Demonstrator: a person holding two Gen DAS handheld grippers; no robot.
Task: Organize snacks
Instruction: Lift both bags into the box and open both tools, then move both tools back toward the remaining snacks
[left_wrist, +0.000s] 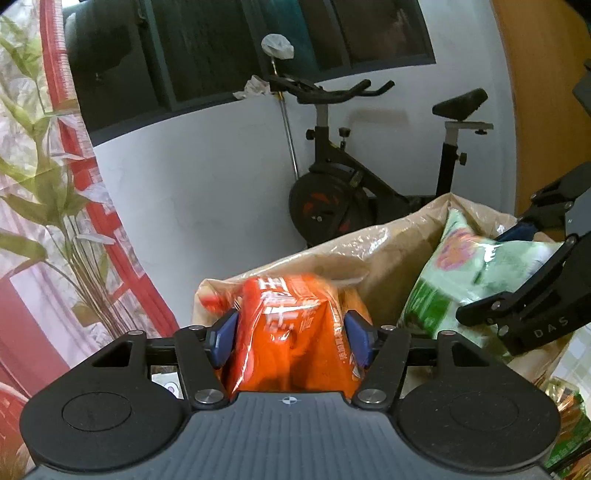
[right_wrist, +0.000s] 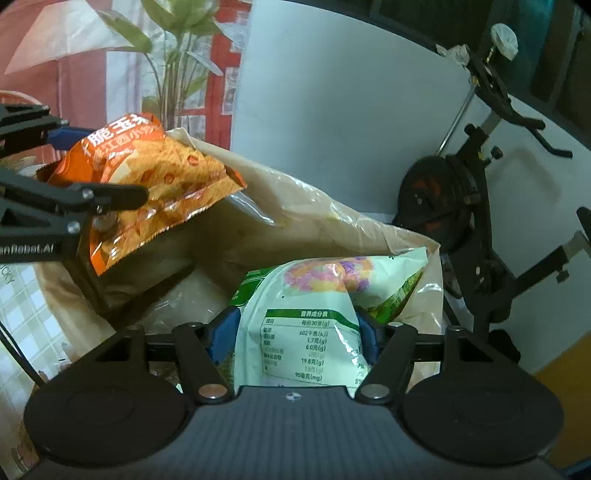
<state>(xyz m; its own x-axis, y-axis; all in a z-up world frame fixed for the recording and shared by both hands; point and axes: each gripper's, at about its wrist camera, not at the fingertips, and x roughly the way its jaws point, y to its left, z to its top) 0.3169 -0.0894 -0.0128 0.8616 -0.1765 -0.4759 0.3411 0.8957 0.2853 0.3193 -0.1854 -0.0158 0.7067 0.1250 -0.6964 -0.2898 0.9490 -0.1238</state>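
My left gripper is shut on an orange snack bag, held above the left side of an open beige plastic bag. The same orange bag shows in the right wrist view, with the left gripper clamped on it. My right gripper is shut on a white and green snack bag, held over the right side of the beige bag. That green bag and the right gripper show at the right of the left wrist view.
A black exercise bike stands behind the bag against a white wall. A curtain with red and leaf print hangs at left. A checked tablecloth lies under the bag. More packets lie at the lower right.
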